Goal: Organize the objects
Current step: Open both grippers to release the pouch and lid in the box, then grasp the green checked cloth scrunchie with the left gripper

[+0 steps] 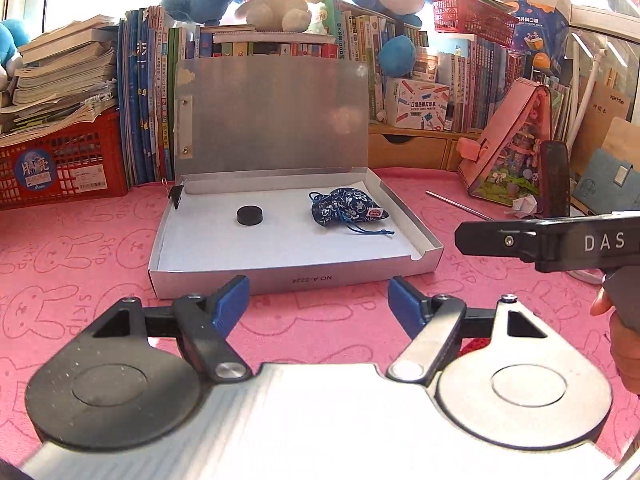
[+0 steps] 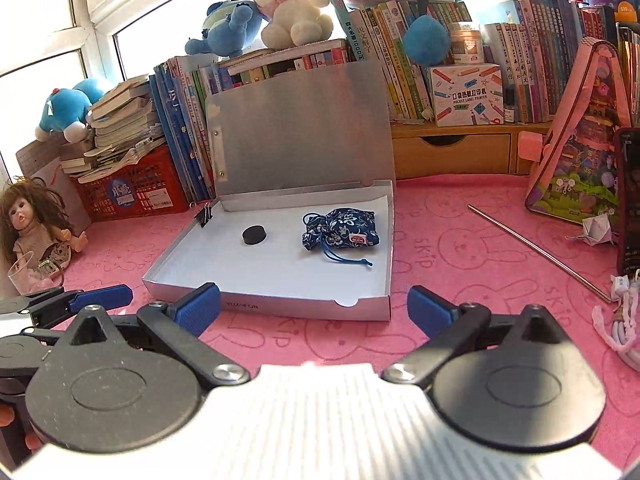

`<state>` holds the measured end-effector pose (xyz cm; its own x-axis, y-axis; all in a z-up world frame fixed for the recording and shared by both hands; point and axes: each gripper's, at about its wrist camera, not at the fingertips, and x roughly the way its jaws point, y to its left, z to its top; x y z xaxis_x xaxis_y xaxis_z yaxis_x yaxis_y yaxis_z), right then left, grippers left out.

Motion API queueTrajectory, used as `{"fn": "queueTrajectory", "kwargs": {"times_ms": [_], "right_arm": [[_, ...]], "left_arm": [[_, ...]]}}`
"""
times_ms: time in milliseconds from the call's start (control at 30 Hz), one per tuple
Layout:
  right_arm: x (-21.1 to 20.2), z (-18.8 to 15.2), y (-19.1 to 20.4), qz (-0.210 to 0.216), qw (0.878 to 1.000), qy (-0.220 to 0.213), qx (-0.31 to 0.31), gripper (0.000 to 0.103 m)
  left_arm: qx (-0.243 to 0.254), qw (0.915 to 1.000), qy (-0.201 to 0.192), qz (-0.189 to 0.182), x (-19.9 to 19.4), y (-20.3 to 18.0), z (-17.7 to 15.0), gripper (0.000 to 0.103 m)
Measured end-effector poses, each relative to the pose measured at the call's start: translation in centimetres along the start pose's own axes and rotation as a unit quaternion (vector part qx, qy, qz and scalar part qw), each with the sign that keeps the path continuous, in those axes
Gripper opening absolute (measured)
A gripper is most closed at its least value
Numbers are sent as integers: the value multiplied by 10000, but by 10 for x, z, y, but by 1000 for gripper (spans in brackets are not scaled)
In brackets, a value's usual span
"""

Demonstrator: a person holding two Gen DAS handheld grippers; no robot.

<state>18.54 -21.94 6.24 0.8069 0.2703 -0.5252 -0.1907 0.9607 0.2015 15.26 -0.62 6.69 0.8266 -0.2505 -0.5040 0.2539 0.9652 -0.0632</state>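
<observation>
My left tongs: my left gripper (image 1: 319, 300) has its blue pads (image 1: 230, 302) wide apart. Nothing is between them. It hangs over the pink bunny cloth (image 1: 80, 248), just in front of the box.

My right tongs: my right gripper (image 2: 314, 312) is wide open too, and it holds nothing. Its blue pads (image 2: 198, 308) sit near the front wall of the box.

Box: the flat silver cardboard box (image 2: 360, 309) lies on the pink cloth with its lid (image 2: 300, 128) standing up at the back, against the books.

Black disc: a small round black disc (image 2: 255, 235) lies flat on the white floor of the box, left of the middle.

Bag: a little dark blue cloth bag with white flowers (image 2: 340, 232) lies in the box on the right side. Its blue string (image 2: 348, 259) trails toward the front. The bag and the disc are apart, not touching.

Clip: a black binder clip (image 2: 204, 216) is pinched on the back left corner of the box.

Metal stick: a thin silver metal rod (image 2: 536, 252) lies on the cloth to the right of the box, well apart from it.

Doll: a baby doll with brown hair (image 2: 28, 228) sits far left, beside a red plastic basket (image 2: 132, 192) full of books.

Soft toys: a pink and white bunny plush (image 2: 288, 4) sits on top of the books behind the box.
</observation>
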Motion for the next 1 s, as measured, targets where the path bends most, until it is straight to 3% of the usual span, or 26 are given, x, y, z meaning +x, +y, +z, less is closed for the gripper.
{"fn": "queueTrajectory", "kwargs": {"times_ms": [600,1000], "right_arm": [[-54,-68,15,-150,9979,-203,-599,103],[-69,-113,-10,-608,9970,-38,-471,103]], "left_arm": [[66,9995,-273,119,-67,-11,-75,83],[174,9973,-267,664,-87,5,-108,83]]}}
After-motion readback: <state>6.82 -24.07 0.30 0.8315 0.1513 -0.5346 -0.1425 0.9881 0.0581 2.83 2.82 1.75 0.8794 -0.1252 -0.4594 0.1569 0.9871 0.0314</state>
